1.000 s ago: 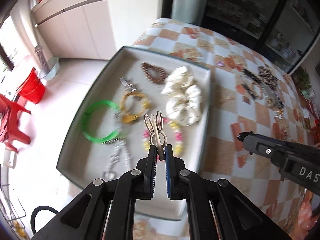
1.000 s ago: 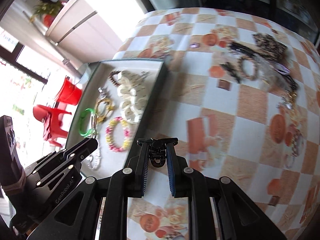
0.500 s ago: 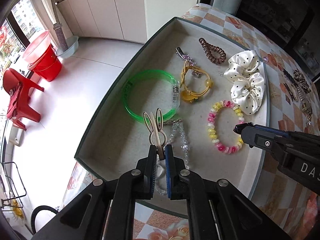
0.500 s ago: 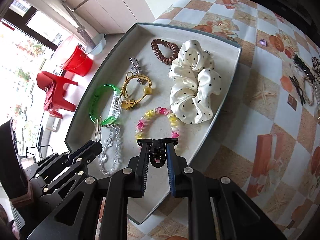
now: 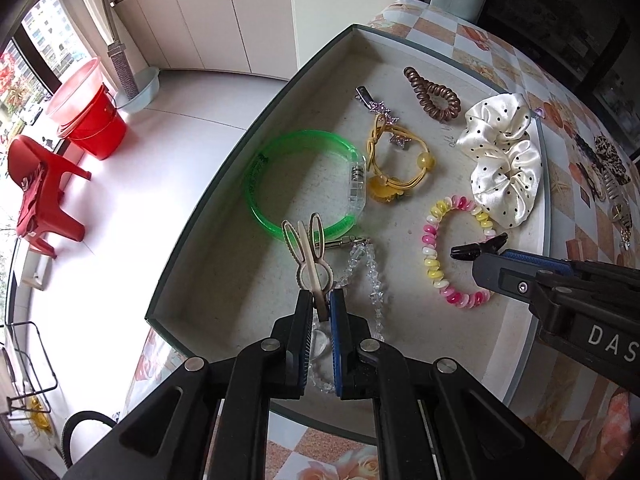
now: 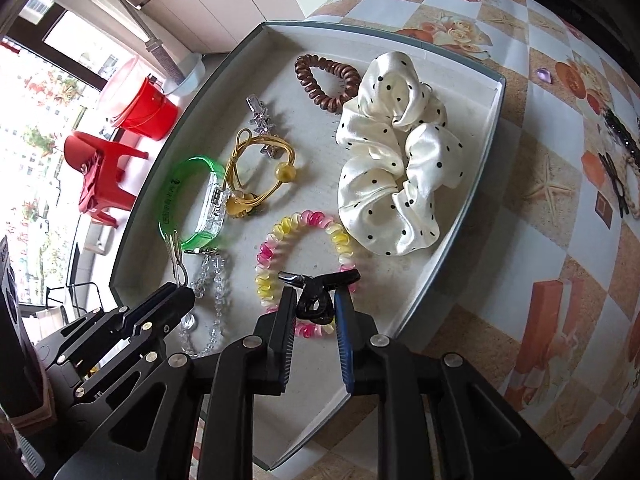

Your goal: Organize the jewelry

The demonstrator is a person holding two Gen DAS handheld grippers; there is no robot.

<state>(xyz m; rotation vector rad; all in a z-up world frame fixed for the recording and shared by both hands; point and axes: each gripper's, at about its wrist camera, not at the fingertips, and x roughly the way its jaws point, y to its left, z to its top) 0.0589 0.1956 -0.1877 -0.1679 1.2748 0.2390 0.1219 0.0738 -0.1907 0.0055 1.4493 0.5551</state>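
Clamped in our left gripper is a beige rabbit-eared hair clip, pinched by its lower end so the two long ears stand up toward the middle of the left wrist frame. Our right gripper has its jaws opening, with a small black claw hair clip between them; its left pad looks to touch the clip while the blue right pad stands just off it. Both hang above the shallow grey cardboard tray that fills the centre of each view.

Inside the tray we see a translucent green plastic bangle at centre left, with a yellow elastic hair tie with a round bead just beside it on the right. A small silver star-studded clip lies above that tie, and a brown spiral coil hair tie sits toward the upper centre. A cream satin scrunchie with black dots takes the tray's right side. Below it lies a pink and yellow spiral coil bracelet, under the black clip. A clear crystal bead chain runs down beside the beige clip.

The tray rests on a checked orange and white tablecloth, where more dark accessories lie at the right edge, too small to name. On the floor at upper left stand a red plastic bucket and a red plastic stool.
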